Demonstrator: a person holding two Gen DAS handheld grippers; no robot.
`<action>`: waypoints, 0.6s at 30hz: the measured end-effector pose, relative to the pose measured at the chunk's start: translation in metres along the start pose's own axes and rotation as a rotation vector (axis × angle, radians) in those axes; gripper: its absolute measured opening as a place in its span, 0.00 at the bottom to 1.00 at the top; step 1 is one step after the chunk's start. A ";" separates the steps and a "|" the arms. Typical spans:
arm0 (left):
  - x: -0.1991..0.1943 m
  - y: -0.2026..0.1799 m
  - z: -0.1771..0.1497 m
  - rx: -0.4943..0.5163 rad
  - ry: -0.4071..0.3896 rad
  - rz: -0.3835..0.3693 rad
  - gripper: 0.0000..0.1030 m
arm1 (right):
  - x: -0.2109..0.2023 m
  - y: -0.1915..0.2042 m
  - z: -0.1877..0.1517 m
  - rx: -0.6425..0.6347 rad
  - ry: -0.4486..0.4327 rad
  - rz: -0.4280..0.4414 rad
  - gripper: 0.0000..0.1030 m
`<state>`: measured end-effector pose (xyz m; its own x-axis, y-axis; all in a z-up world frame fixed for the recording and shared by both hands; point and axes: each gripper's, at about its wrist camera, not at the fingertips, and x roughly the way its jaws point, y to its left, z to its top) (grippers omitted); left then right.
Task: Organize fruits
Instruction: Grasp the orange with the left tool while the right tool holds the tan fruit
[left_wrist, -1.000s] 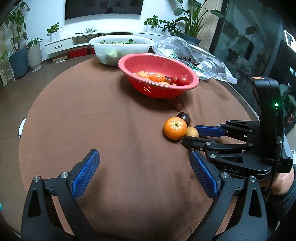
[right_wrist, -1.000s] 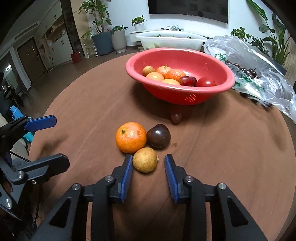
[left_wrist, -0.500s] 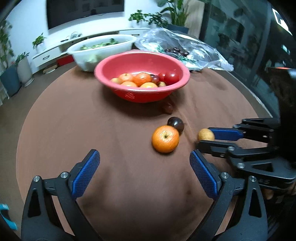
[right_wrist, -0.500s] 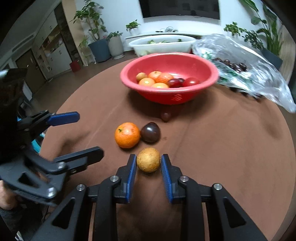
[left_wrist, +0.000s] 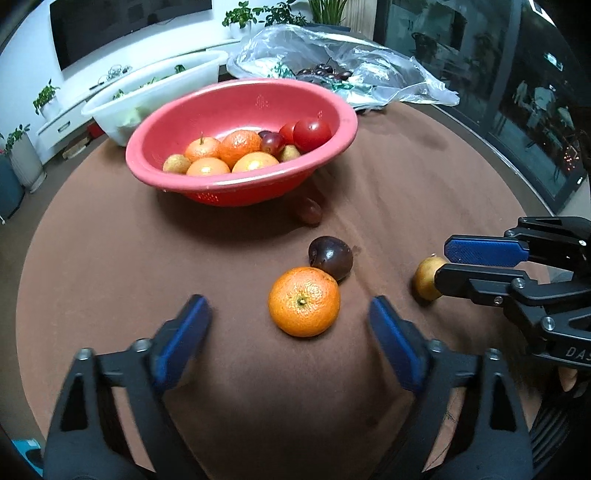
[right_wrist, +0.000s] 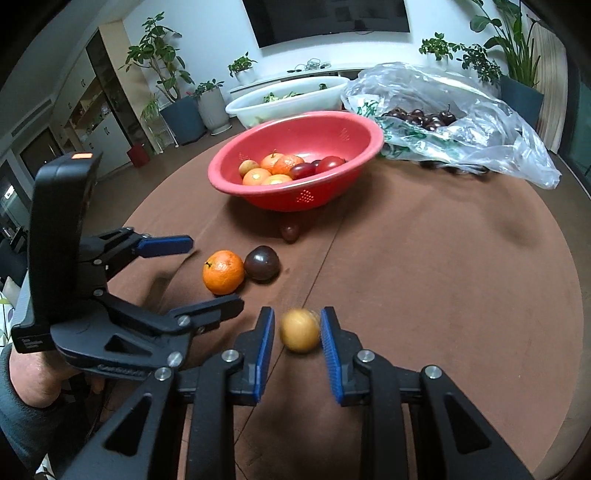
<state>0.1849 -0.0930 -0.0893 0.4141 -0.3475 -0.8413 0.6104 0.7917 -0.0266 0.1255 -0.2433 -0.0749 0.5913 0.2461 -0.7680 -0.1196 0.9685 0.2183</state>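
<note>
A red colander (left_wrist: 343, 110) (right_wrist: 365, 129) with several oranges, small pears and red fruits stands mid-table. An orange (left_wrist: 303, 301) (right_wrist: 223, 272) and a dark plum (left_wrist: 331, 257) (right_wrist: 261, 263) lie touching on the brown cloth. Another small dark fruit (left_wrist: 310, 213) (right_wrist: 289, 232) lies by the colander's base. My left gripper (left_wrist: 290, 339) (right_wrist: 207, 275) is open, just short of the orange. My right gripper (right_wrist: 297, 330) (left_wrist: 439, 266) has a small yellow-brown pear (right_wrist: 300, 330) (left_wrist: 424, 282) between its pads; a gap shows on the left side and the pear is blurred.
A white tub of greens (left_wrist: 110, 107) (right_wrist: 251, 107) stands behind the colander. A clear plastic bag with dark cherries (left_wrist: 351, 70) (right_wrist: 443, 118) lies at the back right. The round table's edge (left_wrist: 517, 173) curves along the right.
My right gripper closed round the pear and drew it back and to the right, away from the orange and plum. My left gripper moved in toward the orange.
</note>
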 end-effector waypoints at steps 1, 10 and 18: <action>0.002 0.000 0.000 -0.002 0.003 -0.001 0.73 | 0.000 0.000 0.000 0.000 0.000 0.001 0.27; 0.009 0.001 -0.001 -0.004 -0.003 -0.005 0.61 | 0.010 -0.001 -0.002 -0.002 0.023 -0.004 0.27; 0.011 0.001 0.003 0.004 -0.016 0.003 0.46 | 0.026 0.003 0.005 -0.050 0.043 -0.058 0.27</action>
<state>0.1922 -0.0970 -0.0966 0.4264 -0.3530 -0.8328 0.6118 0.7907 -0.0220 0.1443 -0.2341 -0.0911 0.5636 0.1898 -0.8039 -0.1263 0.9816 0.1433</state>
